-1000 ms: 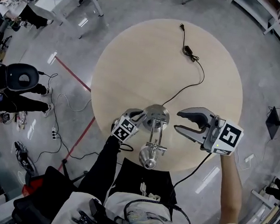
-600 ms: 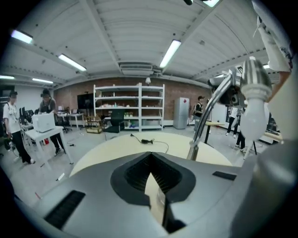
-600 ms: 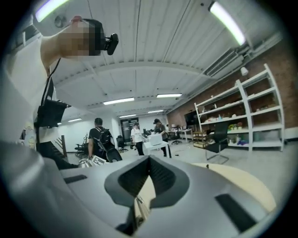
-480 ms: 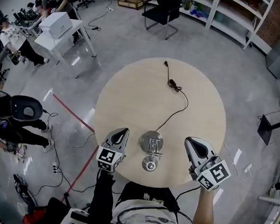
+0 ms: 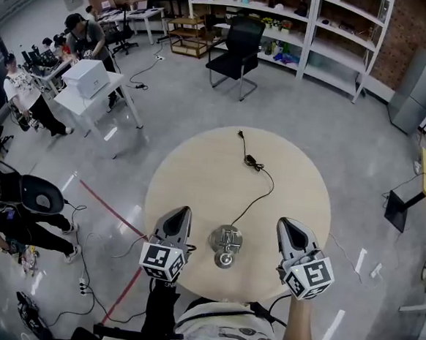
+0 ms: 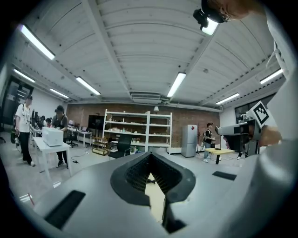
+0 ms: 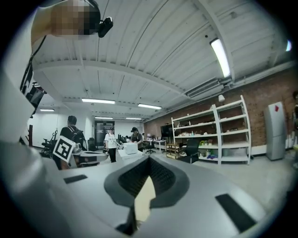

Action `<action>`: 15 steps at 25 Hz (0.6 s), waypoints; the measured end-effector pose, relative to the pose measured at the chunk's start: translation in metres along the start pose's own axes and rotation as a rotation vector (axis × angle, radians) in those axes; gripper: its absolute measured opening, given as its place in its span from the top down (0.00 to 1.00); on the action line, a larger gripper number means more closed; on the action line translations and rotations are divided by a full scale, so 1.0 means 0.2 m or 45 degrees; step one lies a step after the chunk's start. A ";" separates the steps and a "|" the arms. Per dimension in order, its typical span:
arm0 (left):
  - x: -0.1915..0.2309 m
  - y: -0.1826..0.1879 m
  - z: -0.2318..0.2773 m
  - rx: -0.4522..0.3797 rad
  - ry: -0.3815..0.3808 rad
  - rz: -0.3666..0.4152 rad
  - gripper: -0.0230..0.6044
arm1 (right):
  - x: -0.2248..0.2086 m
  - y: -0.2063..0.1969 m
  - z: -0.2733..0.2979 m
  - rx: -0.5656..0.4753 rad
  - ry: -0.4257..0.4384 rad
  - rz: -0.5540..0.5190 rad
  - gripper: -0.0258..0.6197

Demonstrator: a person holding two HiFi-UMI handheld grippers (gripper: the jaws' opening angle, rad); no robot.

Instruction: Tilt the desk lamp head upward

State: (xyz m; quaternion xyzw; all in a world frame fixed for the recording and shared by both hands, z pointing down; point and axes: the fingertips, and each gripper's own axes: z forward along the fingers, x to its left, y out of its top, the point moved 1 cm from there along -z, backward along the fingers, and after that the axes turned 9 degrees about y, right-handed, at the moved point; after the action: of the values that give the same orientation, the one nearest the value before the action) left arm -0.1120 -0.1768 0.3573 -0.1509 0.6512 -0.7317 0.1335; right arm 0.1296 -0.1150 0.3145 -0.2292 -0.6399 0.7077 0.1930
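The desk lamp (image 5: pixel 225 244) stood on the round table (image 5: pixel 198 172), close to the edge nearest the person, and neither gripper touched it. From the head view it showed as a shiny round base with a smaller metal head just toward the person; seen from straight above, the tilt of the head was hard to judge. Its black cord (image 5: pixel 260 187) ran from the base across the tabletop and ended in a plug (image 5: pixel 240 134) lying loose near the far edge.

The left gripper (image 5: pixel 183 210) was held up just to the left of the lamp and the right gripper (image 5: pixel 283 222) about as far to its right, both pointing away from the person and apart from the lamp. In the left gripper view the jaws met at their tips with nothing between them. In the right gripper view the jaws were likewise closed and empty. Each gripper view looked out level over the room rather than down at the lamp.

Around the table lay a grey floor with a red line (image 5: pixel 111 207) on it. A black chair (image 5: pixel 234 46) stood before white shelves (image 5: pixel 284 17), and people stood by a white desk (image 5: pixel 87 90) at the left.
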 end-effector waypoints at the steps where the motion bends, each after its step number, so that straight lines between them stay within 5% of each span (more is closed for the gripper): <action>1: 0.00 0.02 -0.01 -0.003 0.003 -0.004 0.96 | 0.00 0.01 0.00 -0.008 -0.002 -0.008 0.96; 15: -0.06 0.10 -0.10 -0.017 0.030 0.003 0.96 | 0.05 0.01 0.00 -0.036 -0.039 -0.035 0.96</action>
State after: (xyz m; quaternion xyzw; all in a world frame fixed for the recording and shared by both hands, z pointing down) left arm -0.1092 -0.1563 0.3341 -0.1424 0.6579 -0.7287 0.1258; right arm 0.1213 -0.1104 0.3117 -0.2122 -0.6557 0.6994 0.1895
